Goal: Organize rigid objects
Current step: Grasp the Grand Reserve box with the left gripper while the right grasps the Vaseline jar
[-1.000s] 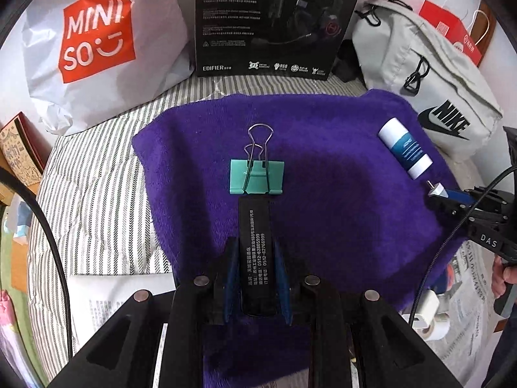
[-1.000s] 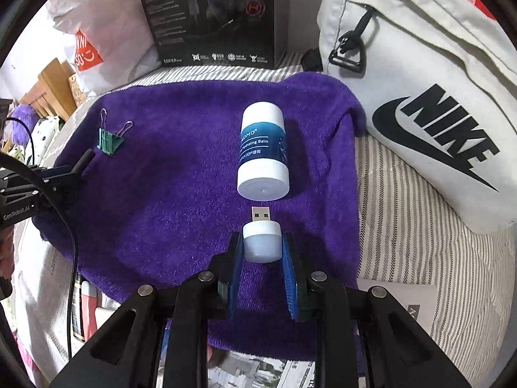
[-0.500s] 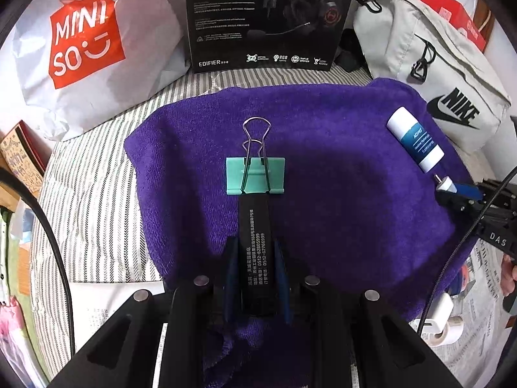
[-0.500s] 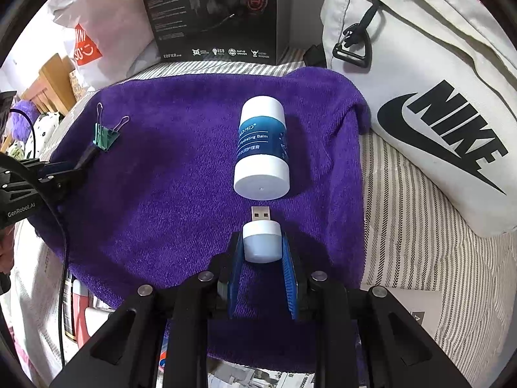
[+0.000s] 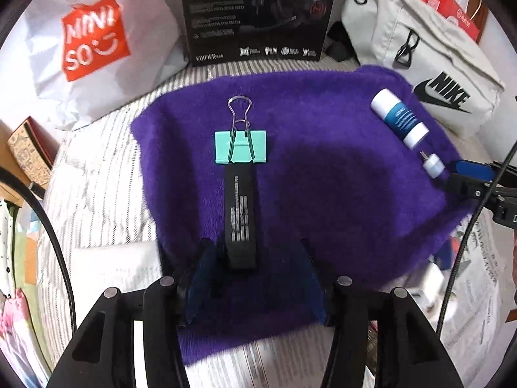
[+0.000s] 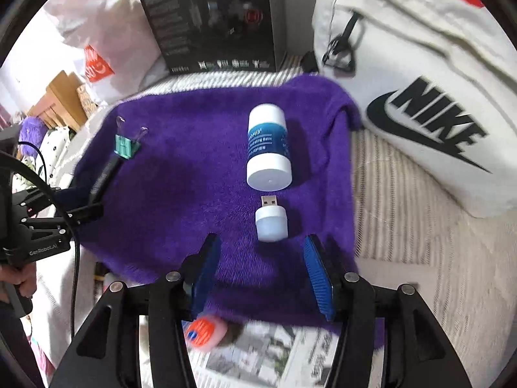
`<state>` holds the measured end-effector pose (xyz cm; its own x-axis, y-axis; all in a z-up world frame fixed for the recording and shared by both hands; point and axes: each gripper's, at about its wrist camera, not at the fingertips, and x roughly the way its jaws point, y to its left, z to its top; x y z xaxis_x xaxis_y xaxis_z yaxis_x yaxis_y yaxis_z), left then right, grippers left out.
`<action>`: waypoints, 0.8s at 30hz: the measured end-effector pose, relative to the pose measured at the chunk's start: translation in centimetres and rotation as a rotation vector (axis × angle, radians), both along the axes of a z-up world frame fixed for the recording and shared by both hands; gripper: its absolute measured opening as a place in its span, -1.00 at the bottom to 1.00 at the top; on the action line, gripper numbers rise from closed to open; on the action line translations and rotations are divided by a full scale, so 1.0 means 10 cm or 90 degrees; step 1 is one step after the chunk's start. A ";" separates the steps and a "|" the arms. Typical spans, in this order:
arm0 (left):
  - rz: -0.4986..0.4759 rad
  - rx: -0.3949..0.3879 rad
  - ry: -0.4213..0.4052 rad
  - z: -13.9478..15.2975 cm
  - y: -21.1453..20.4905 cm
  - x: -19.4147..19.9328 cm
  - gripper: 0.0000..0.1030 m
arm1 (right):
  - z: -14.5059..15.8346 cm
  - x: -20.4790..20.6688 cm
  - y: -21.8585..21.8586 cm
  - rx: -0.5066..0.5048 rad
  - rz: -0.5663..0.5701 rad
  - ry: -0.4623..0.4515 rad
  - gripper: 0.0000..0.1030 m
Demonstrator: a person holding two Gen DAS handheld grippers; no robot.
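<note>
A purple towel (image 5: 339, 210) carries the objects. A black bar with white print (image 5: 240, 220) lies just behind a green binder clip (image 5: 240, 147). My left gripper (image 5: 257, 258) straddles the bar's near end; its jaws are opening and the blue pads stand clear of it. In the right wrist view a white USB plug light (image 6: 271, 220) lies behind a white and blue balm tube (image 6: 268, 152). My right gripper (image 6: 261, 252) is opening too, with the plug light just ahead of its fingertips, untouched. The right wrist view also shows the left gripper (image 6: 87, 200) at the towel's left edge.
A white Miniso bag (image 5: 87, 48), a black headset box (image 5: 255, 16) and a grey Nike bag (image 5: 420, 58) stand along the back. Striped bedding (image 5: 97, 194) surrounds the towel. Newspaper (image 6: 274, 355) and an orange and white item (image 6: 203, 333) lie near the front.
Both grippers have gone from shut to open. The left let go of the black bar, the right let go of the USB plug light. Both objects now rest on the towel.
</note>
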<state>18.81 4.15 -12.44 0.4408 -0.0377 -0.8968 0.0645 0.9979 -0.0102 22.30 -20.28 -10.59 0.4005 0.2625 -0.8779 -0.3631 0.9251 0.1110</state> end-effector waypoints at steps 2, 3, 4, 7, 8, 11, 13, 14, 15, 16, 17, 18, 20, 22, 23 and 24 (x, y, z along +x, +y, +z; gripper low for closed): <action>0.000 0.009 -0.014 0.11 -0.03 -0.13 -0.02 | 0.09 -0.14 -0.06 0.004 -0.004 -0.009 0.06; 0.000 0.013 -0.021 0.17 -0.05 -0.21 -0.02 | 0.13 -0.20 -0.08 0.007 -0.007 -0.012 0.06; -0.003 0.016 -0.026 0.22 -0.07 -0.29 -0.02 | 0.17 -0.30 -0.12 0.013 -0.012 -0.015 0.06; -0.012 0.015 -0.034 0.30 -0.14 -0.53 -0.02 | 0.21 -0.50 -0.21 0.032 -0.025 -0.016 0.09; -0.016 0.013 -0.032 0.30 -0.16 -0.58 -0.02 | 0.21 -0.57 -0.25 0.037 -0.031 -0.011 0.10; -0.024 0.008 -0.022 0.22 -0.24 -0.74 -0.02 | 0.18 -0.75 -0.29 0.039 -0.036 0.000 0.10; -0.027 0.002 -0.007 0.17 -0.30 -0.81 -0.02 | 0.15 -0.85 -0.32 0.035 -0.038 0.008 0.10; -0.027 0.000 0.003 0.11 -0.33 -0.83 -0.02 | 0.14 -0.89 -0.32 0.033 -0.040 0.011 0.10; -0.028 -0.002 0.009 0.08 -0.36 -0.84 -0.02 | 0.13 -0.92 -0.32 0.032 -0.041 0.013 0.10; -0.032 -0.007 0.015 0.04 -0.39 -0.85 -0.02 | 0.12 -0.95 -0.32 0.032 -0.040 0.015 0.10; -0.033 -0.009 0.017 0.02 -0.40 -0.86 -0.02 | 0.12 -0.99 -0.32 0.033 -0.040 0.015 0.10; -0.033 -0.011 0.020 -0.01 -0.41 -0.86 -0.02 | 0.12 -1.02 -0.32 0.036 -0.041 0.017 0.10; -0.031 -0.015 0.030 -0.06 -0.43 -0.84 -0.01 | 0.11 -1.06 -0.33 0.041 -0.042 0.020 0.10; -0.025 -0.031 0.029 -0.06 -0.43 -0.85 -0.01 | 0.10 -1.10 -0.31 0.042 -0.037 0.025 0.10; -0.022 -0.037 0.034 -0.07 -0.43 -0.84 -0.01 | 0.10 -1.11 -0.31 0.041 -0.036 0.026 0.10; -0.020 -0.040 0.035 -0.08 -0.43 -0.82 -0.01 | 0.09 -1.13 -0.30 0.040 -0.035 0.026 0.10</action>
<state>10.57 -0.13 -13.19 0.3880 -0.1073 -0.9154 0.0932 0.9927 -0.0769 11.00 -23.32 -9.64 0.3795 0.2959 -0.8766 -0.3065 0.9342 0.1827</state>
